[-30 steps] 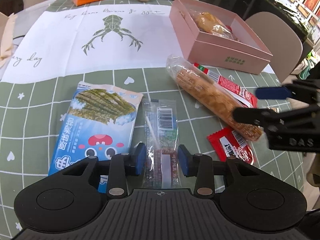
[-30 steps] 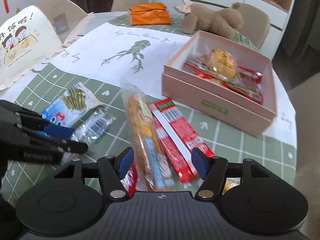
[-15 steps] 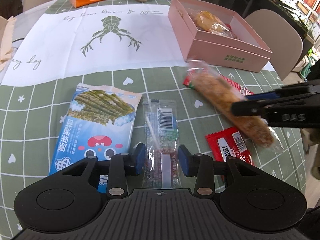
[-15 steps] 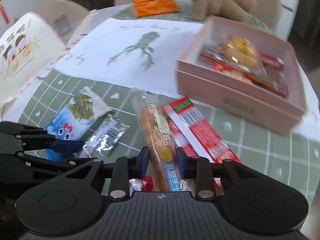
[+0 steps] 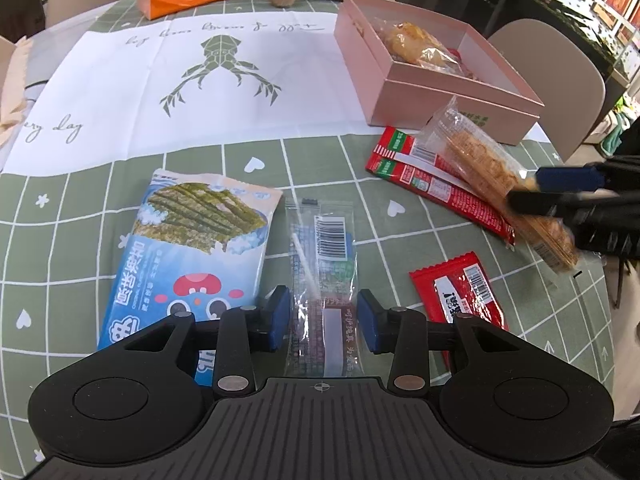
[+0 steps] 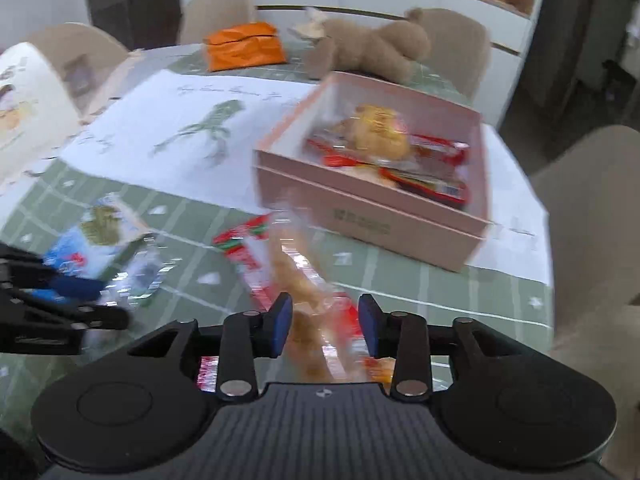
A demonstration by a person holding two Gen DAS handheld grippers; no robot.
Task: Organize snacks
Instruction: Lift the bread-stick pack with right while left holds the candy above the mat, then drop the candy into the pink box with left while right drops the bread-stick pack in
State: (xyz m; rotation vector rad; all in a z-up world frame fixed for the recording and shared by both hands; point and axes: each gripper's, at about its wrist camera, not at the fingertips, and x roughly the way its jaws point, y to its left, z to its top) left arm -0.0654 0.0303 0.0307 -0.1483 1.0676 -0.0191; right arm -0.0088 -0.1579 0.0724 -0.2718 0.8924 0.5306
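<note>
Right tongs [image 6: 323,330], just reopening, straddle the biscuit pack [image 5: 492,172]; left tongs [image 5: 323,318] gape around a clear sachet [image 5: 322,248].

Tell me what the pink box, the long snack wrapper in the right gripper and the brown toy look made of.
Pink box: likely rigid paperboard, matte, with crisp folded edges and flat walls.
Long snack wrapper: thin clear plastic film, glossy; the contents show through and the ends are crimped.
Brown toy: plush fabric, fuzzy and soft in outline.

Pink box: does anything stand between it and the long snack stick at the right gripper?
Nothing visible does. The snack stick points at the pink box over bare tablecloth; the red packets lie beneath it. The box is open, with room beside the snacks inside.
</note>
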